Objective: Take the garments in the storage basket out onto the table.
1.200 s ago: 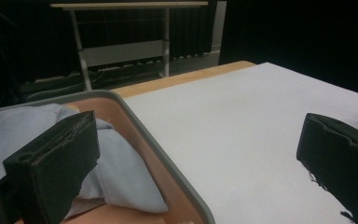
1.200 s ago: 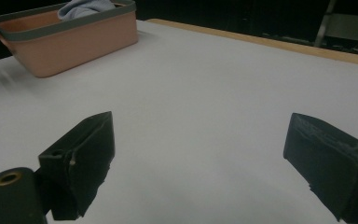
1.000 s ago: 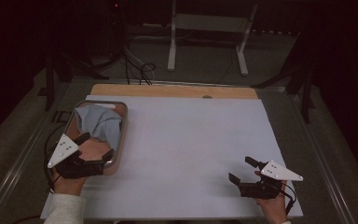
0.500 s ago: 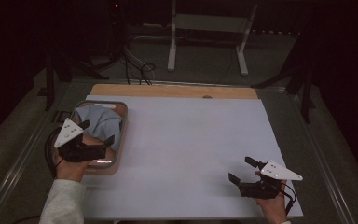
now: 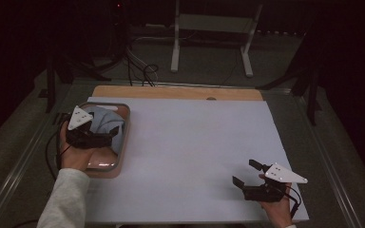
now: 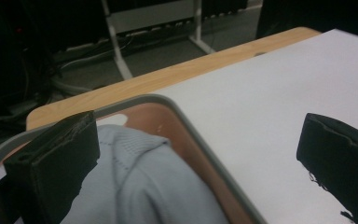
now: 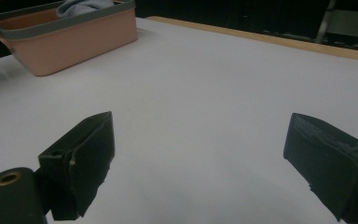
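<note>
The pale blue cloth is lying bunched inside the pink basket, which is sitting at the left edge of the white table cover, near the far corner. In the left gripper view the cloth is showing as a soft knitted heap filling the basket's near part, with the grey rim curving round it and a strip of bare pink wall beyond. The left gripper is hovering over the basket, its jaws standing wide apart; in its own view one jaw is hanging above the cloth and the other is hanging out past the rim, over the white cover. Whether either jaw is touching the cloth, I cannot tell. The person's left hand is holding that gripper from the near side, with a light sleeve trailing back to the bottom edge.

Further right, the middle of the cover is lying bare, and a wooden table edge is showing along its far side. At the near right corner the right gripper is resting low over the cover, well apart from the basket, its jaws spread wide and gripping nothing. In the right gripper view the basket is standing far off at the upper left, with the cloth peeking over its rim.
</note>
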A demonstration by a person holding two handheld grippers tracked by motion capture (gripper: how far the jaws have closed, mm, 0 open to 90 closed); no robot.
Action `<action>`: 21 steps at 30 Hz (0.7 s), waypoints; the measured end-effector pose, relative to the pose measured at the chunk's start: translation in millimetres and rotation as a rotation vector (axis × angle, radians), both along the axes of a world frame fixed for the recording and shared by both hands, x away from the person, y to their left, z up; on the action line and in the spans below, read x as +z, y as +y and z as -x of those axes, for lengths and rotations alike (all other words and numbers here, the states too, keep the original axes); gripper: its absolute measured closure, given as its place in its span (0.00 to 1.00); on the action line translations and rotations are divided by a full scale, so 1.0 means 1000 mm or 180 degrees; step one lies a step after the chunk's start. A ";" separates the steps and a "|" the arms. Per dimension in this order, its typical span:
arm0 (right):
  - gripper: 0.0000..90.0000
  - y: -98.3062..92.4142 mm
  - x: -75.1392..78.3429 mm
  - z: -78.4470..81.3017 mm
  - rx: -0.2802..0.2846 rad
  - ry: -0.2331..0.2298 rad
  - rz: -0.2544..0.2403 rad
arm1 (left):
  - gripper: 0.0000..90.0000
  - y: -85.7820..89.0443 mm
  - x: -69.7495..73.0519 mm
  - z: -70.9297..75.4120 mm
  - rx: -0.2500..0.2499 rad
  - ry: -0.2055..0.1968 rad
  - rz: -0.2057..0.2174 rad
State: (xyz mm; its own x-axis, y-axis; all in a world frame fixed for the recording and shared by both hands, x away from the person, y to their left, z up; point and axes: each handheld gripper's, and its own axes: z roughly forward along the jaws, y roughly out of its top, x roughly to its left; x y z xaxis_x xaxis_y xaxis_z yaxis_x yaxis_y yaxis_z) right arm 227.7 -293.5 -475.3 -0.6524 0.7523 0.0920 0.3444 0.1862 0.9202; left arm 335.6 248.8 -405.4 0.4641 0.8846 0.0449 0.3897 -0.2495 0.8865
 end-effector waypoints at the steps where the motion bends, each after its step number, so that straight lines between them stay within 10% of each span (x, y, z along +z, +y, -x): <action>1: 0.10 0.000 0.000 0.000 -0.0004 -0.0002 -0.0002 | 0.00 0.002 -0.001 -0.006 0.0040 0.0034 -0.0016; 21: 0.10 0.000 0.000 0.000 -0.0001 0.0003 -0.0001 | 0.00 0.023 -0.029 -0.048 0.0528 0.0645 -0.0123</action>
